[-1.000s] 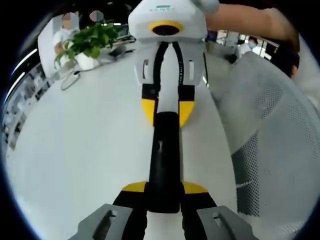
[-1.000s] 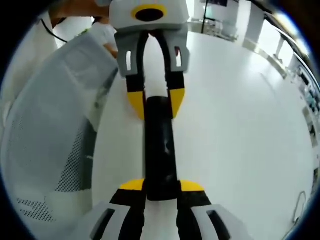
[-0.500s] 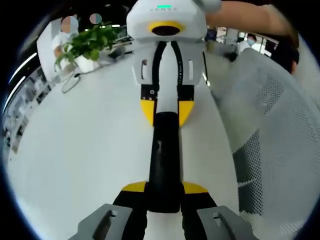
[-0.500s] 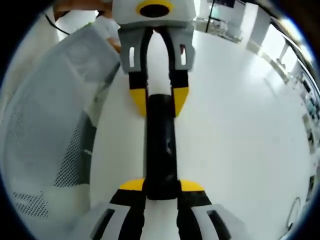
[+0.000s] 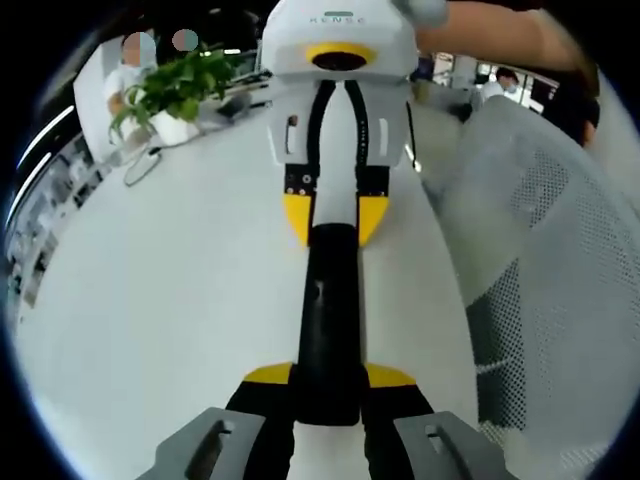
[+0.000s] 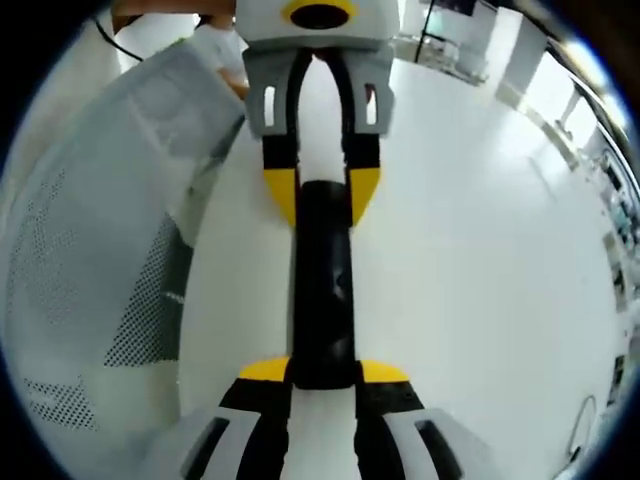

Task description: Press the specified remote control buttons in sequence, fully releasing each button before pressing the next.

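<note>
A long black remote control [image 5: 328, 310] hangs over the white table [image 5: 170, 300], held at both ends. In the left gripper view my left gripper [image 5: 328, 378] is shut on its near end, the yellow-tipped jaws clamping both sides. My right gripper [image 5: 334, 218] comes in from the top and is shut on the far end. The right gripper view mirrors this. There the remote control [image 6: 322, 290] runs from my right gripper [image 6: 322, 372] up to my left gripper [image 6: 322, 195]. Its buttons are too dark to make out.
A white mesh chair back [image 5: 540, 300] stands close on the right of the left gripper view, and the same chair back [image 6: 100, 270] on the left of the right gripper view. A potted plant [image 5: 175, 90] and a cable [image 5: 140, 165] sit at the table's far left. A person's arm [image 5: 500, 35] reaches in above.
Both views have shifted slightly, and the opposite gripper sits a little farther up in each. The remote stays clamped between the two grippers.
</note>
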The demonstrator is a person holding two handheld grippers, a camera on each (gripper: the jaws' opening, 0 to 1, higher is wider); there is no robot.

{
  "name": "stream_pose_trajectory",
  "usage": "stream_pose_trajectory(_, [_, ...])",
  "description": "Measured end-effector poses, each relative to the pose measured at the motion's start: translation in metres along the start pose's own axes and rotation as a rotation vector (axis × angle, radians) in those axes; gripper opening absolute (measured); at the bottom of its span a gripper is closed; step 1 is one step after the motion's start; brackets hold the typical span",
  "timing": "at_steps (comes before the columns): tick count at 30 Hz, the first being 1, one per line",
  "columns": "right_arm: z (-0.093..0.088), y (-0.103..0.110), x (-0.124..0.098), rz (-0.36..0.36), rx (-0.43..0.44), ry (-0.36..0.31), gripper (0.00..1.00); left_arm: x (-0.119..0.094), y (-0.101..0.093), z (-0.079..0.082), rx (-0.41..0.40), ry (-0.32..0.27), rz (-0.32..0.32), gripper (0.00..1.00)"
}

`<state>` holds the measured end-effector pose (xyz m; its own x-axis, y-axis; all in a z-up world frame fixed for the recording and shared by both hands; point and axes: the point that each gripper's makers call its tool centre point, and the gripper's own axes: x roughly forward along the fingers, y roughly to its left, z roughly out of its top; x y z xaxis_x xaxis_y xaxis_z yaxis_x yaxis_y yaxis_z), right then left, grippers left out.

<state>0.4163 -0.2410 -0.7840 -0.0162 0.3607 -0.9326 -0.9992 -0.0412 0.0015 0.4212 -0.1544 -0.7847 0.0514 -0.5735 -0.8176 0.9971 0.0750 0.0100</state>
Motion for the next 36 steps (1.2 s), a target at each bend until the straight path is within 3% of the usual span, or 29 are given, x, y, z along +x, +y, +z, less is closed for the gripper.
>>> stream_pose_trajectory(7, [-0.004, -0.003, -0.01, -0.014, 0.005, -0.009, 0.22, 0.0, 0.0, 0.0, -0.005, -0.005, -0.002, 0.24])
stream_pose_trajectory(9, [-0.005, -0.002, -0.012, -0.012, 0.0, -0.009, 0.18, 0.0, 0.0, 0.0, -0.004, -0.004, -0.002, 0.24])
stream_pose_trajectory(12, [-0.006, -0.006, -0.016, -0.03, -0.026, -0.013, 0.06, 0.0, 0.0, 0.0, -0.002, -0.003, -0.001, 0.24])
stream_pose_trajectory(18, [-0.006, -0.007, -0.019, -0.029, -0.028, -0.017, 0.0, 0.0, 0.0, 0.0, -0.001, -0.003, -0.002, 0.24])
stream_pose_trajectory(30, [-0.001, -0.004, -0.024, -0.026, -0.053, -0.008, 0.0, 0.0, 0.001, 0.0, 0.001, 0.0, -0.002, 0.24])
stream_pose_trajectory(36, [0.002, -0.003, -0.028, -0.015, -0.09, 0.029, 0.0, 0.0, 0.001, 0.0, 0.0, 0.001, -0.002, 0.24])
